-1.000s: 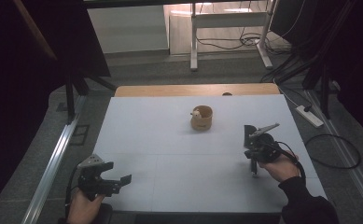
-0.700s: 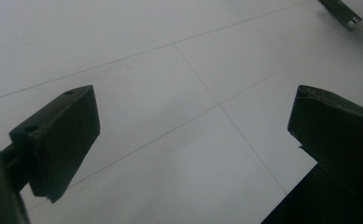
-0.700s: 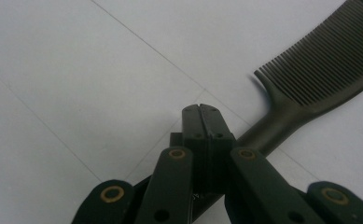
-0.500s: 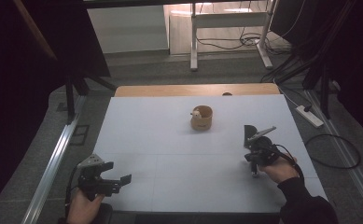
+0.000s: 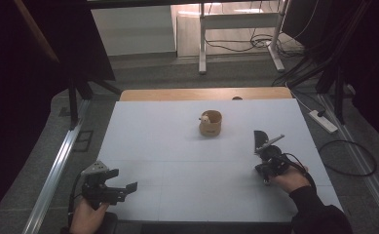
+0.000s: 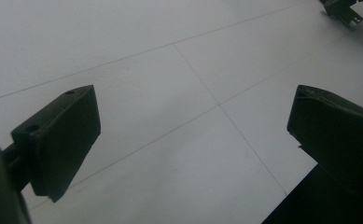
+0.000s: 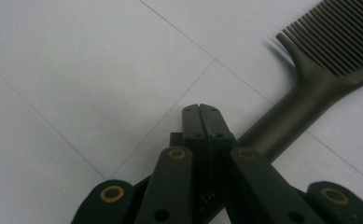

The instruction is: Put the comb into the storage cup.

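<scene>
Nearest to us, the left gripper rests at the near left corner of the white table, its jaws spread wide with only bare table between them. It has not stirred in the last second. Farther in on the right, the right gripper has slipped a shade back toward us, and its jaws stay clenched pad against pad, nothing pinched at the tips. In the right gripper view the black comb runs its handle under those shut jaws, teeth pointing away. We cannot tell whether the handle touches them. The comb lies flat where it lay before, just beyond the right hand. We judge that nothing is grasped yet: to lift it, the right jaws must first spread and come down around the handle. Beyond, well apart from both, the wooden cup stands upright mid-table with a small pale thing at its rim
</scene>
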A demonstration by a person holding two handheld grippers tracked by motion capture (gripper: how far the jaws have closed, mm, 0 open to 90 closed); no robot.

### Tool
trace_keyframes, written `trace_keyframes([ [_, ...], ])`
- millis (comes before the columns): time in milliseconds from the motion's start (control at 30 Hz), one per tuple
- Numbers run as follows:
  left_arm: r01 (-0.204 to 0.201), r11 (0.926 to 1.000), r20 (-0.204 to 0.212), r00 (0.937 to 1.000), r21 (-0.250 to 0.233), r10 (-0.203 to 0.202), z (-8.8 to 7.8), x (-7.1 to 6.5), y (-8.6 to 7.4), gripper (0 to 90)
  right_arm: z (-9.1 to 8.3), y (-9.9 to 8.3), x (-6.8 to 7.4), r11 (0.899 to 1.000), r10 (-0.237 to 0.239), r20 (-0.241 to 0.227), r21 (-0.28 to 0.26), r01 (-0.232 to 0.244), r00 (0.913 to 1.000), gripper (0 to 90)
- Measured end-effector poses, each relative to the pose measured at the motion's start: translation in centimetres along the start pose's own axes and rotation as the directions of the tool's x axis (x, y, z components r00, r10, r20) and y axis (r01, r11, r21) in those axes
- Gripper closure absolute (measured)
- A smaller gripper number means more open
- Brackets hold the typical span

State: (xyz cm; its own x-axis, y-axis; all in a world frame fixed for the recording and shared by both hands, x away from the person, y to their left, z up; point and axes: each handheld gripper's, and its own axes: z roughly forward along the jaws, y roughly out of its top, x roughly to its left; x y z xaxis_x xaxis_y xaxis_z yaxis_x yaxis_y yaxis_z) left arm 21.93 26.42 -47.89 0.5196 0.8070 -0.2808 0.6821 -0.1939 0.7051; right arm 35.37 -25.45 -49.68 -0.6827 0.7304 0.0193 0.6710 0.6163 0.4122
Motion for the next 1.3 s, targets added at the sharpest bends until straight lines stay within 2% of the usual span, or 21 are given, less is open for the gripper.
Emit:
trace_keyframes([
  [633,0.009,1.0000,-0.006,0.9999,0.004,-0.009,0.0,0.1,0.0,4.0,-0.5,-1.1,-1.6,0.999,0.039,-0.008,-0.002,-0.039,0.9992,89.5],
  [967,0.017,0.9998,-0.007,0.9998,0.006,-0.017,0.1,0.1,0.1,4.2,-0.7,-1.4,-2.3,0.999,0.049,0.014,-0.007,-0.049,0.9987,89.4],
  [1300,0.010,0.9999,-0.006,0.9999,0.006,-0.010,0.1,0.1,0.1,4.3,-0.8,-1.3,-2.1,0.999,0.041,0.013,-0.011,-0.041,0.9991,87.4],
])
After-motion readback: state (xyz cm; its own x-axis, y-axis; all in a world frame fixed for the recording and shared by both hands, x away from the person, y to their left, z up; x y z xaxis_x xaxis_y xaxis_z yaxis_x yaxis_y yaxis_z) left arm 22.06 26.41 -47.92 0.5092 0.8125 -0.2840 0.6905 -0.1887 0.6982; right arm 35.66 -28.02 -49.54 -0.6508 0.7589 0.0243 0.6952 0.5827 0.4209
